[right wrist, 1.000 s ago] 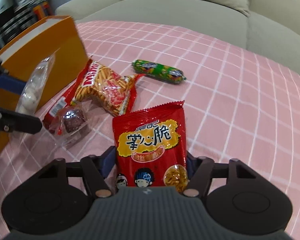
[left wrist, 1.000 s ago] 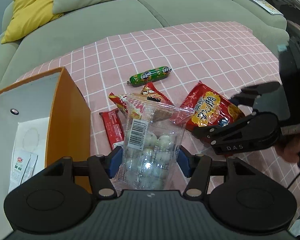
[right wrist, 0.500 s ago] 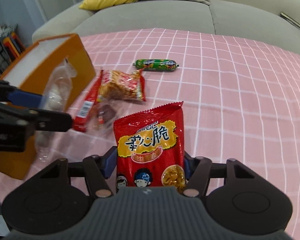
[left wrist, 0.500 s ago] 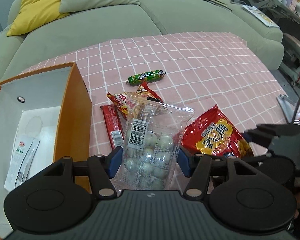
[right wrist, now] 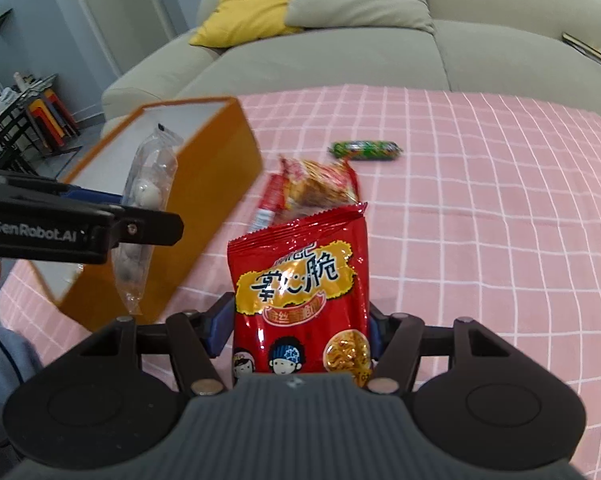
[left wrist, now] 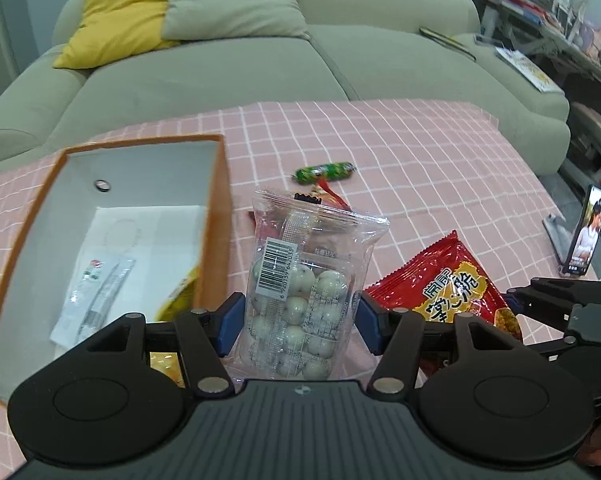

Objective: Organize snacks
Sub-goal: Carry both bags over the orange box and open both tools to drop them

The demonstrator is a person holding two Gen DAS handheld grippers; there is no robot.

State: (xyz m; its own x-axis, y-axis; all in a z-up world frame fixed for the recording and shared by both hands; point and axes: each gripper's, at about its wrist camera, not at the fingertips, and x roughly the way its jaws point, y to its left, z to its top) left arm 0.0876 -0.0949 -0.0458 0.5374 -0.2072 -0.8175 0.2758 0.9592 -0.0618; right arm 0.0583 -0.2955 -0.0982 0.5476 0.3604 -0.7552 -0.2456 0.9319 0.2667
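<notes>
Left wrist view: left gripper (left wrist: 298,322) clenched on a clear bag of pale round candies (left wrist: 306,288), blue pads pressing both sides, bag upright and lifted over the pink checked worktop (left wrist: 420,168). At 9 o'clock of the bag, an open orange box (left wrist: 216,216) with white lining, holding a slim clear packet (left wrist: 96,292) and something yellow by its near wall. At 12 o'clock, partly hidden behind the bag, red snack wrappers; beyond them a green sausage stick (left wrist: 325,172) lying alone. At 3 o'clock, a red crisp packet (left wrist: 448,284) carried by the right gripper, fingers mostly hidden behind it. Phone on a stand (left wrist: 586,236) at far 3 o'clock; green sofa (left wrist: 220,76) across 12 o'clock. Right wrist view: right gripper (right wrist: 300,330) grasping the red crisp packet (right wrist: 300,292), upright, blocking the cloth just ahead. At 9 o'clock, the left gripper (right wrist: 140,216) with the candy bag (right wrist: 146,208) hanging in front of the orange box (right wrist: 204,184). At 12 o'clock, an orange-red noodle snack bag (right wrist: 320,186) atop a red bar (right wrist: 270,200), just beside the box; green sausage stick (right wrist: 364,151) at 1 o'clock, apart.
</notes>
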